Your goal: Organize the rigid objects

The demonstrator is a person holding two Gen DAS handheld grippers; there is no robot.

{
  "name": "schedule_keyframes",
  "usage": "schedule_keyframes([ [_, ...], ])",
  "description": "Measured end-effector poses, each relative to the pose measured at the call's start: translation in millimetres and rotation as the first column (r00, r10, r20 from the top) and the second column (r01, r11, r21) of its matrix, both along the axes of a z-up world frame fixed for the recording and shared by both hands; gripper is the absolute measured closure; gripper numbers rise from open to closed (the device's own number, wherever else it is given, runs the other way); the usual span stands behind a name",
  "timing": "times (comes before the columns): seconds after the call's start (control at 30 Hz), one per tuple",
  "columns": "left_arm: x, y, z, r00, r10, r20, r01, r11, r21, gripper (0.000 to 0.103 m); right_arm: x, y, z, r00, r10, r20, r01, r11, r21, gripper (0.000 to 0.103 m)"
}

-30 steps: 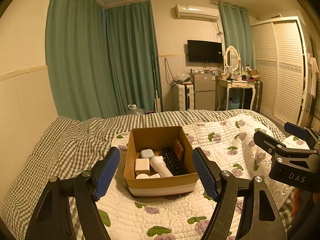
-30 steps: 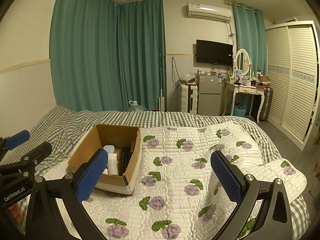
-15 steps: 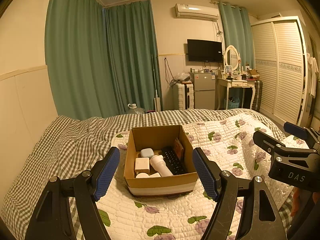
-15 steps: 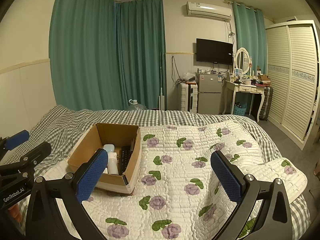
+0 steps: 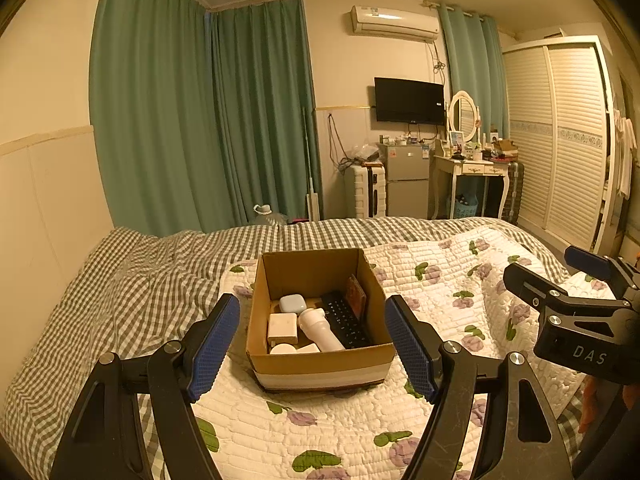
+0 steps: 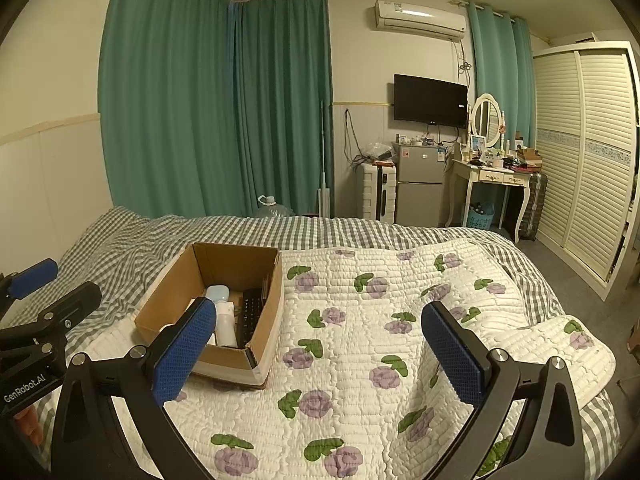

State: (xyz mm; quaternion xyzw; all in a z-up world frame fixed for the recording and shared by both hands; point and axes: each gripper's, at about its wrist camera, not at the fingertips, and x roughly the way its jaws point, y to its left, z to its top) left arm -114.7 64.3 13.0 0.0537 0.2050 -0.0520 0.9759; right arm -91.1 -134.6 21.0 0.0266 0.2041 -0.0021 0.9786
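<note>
An open cardboard box (image 5: 320, 360) sits on the floral quilt (image 5: 440, 280) on the bed. Inside lie a black remote (image 5: 346, 320), a white bottle (image 5: 318, 328), a pale blue case (image 5: 293, 303), a cream block (image 5: 282, 327) and a reddish card (image 5: 356, 290). My left gripper (image 5: 312, 344) is open and empty, just in front of the box, pads either side of it. My right gripper (image 6: 320, 354) is open and empty, above the quilt to the right of the box (image 6: 212, 312). Each gripper shows at the other view's edge.
A checked blanket (image 5: 140, 280) covers the bed's left and far side. Green curtains (image 5: 200, 120) hang behind. A small fridge (image 6: 418, 188), a dressing table (image 6: 492, 176) and a louvred wardrobe (image 6: 584, 152) stand beyond the bed's far end.
</note>
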Motion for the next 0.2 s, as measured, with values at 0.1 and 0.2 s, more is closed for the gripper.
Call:
schedule_keyframes([
  [0.1,-1.3,-0.2,-1.9,1.000,-0.007,0.001,0.007,1.000,-0.002,0.025,0.6,-0.3,0.4,1.000,-0.001,0.000,0.001,1.000,0.003,0.000],
  [0.2,-1.4,-0.9,-2.9,1.000,-0.003,-0.004,0.003,1.000,0.006,0.025,0.5,1.0,-4.1,1.000,0.000,-0.003,0.000,1.000,0.001,0.000],
])
